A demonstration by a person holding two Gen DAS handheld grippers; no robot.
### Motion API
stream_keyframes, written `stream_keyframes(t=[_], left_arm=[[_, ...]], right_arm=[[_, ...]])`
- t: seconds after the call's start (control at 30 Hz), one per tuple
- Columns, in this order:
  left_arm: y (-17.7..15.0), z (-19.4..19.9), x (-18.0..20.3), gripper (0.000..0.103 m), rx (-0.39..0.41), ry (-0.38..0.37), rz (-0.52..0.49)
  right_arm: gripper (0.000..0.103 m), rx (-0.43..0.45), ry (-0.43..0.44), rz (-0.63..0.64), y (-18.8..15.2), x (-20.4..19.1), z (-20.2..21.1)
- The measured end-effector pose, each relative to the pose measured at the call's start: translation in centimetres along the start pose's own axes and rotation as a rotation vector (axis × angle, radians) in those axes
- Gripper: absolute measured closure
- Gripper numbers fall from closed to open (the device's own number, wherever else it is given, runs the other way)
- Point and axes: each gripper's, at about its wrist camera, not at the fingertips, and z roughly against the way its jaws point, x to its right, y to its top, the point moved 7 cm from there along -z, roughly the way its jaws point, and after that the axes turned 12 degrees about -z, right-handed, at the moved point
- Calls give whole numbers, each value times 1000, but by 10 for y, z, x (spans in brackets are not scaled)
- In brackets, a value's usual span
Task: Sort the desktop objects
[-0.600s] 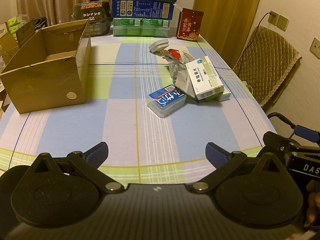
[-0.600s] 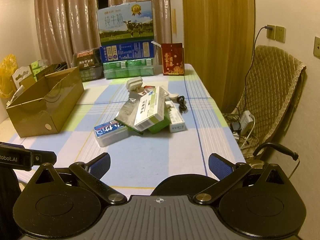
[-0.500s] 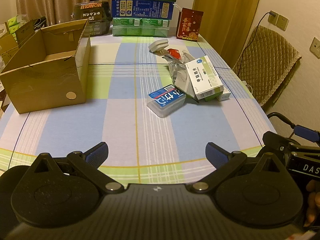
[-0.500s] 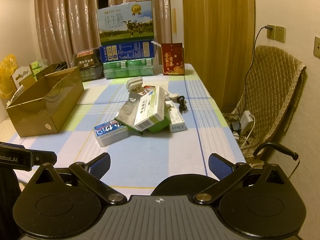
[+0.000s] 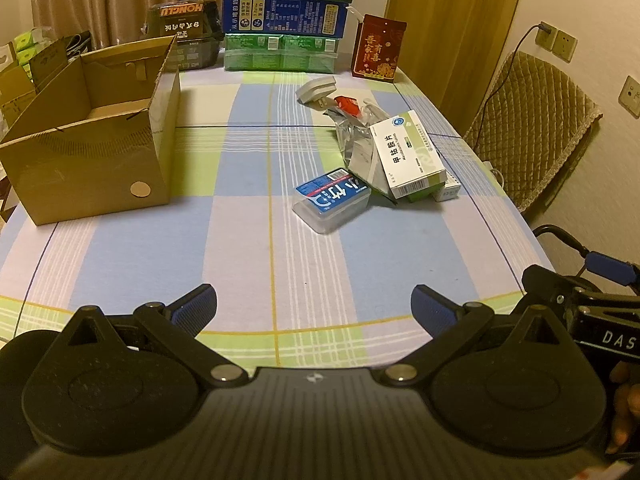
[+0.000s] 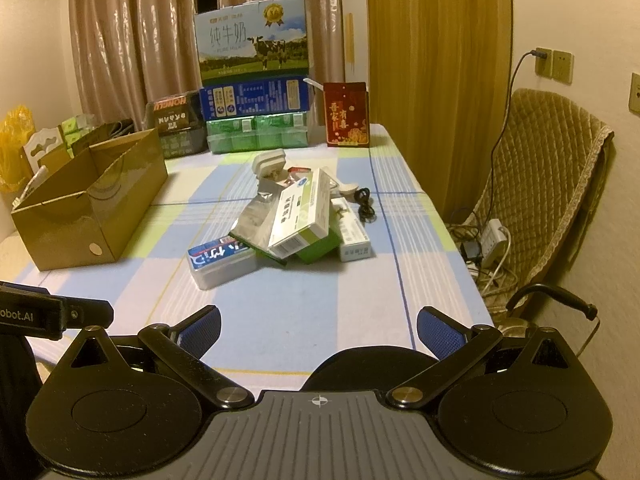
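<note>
Haven't picked anything up, so I'd call this the very start of the sort. My left gripper [image 5: 314,302] and right gripper [image 6: 319,326] both hang over the near table edge, jaws wide apart, nothing in them. The pile [image 5: 384,148] sits well right of the open carton [image 5: 92,136], and the carton looks empty from here. Closest to me off the pile is the blue case [image 5: 331,198], lying flat and clear on its near side, so that's probably the easy first grab: reach forward, close on it, carry it left to the carton.

The right view shows a black cable [image 6: 365,207] behind the pile; the left view hides it. Only the left view looks down into the carton.
</note>
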Motion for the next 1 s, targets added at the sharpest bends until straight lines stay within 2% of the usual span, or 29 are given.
stream_keyframes(t=[0.23, 0.63, 0.9, 1.0], left_arm=[[-1, -2, 0, 1, -7, -11, -1], [-4, -11, 4, 1, -27, -78, 17], [0, -17, 7, 1, 0, -92, -35], [10, -21, 4, 1, 20, -106, -67]], right_arm=[[2, -4, 2, -6, 2, 1, 0], [2, -11, 10, -28, 5, 3, 0], [2, -31, 7, -29, 6, 3, -1], [2, -74, 57, -42, 12, -2, -3]])
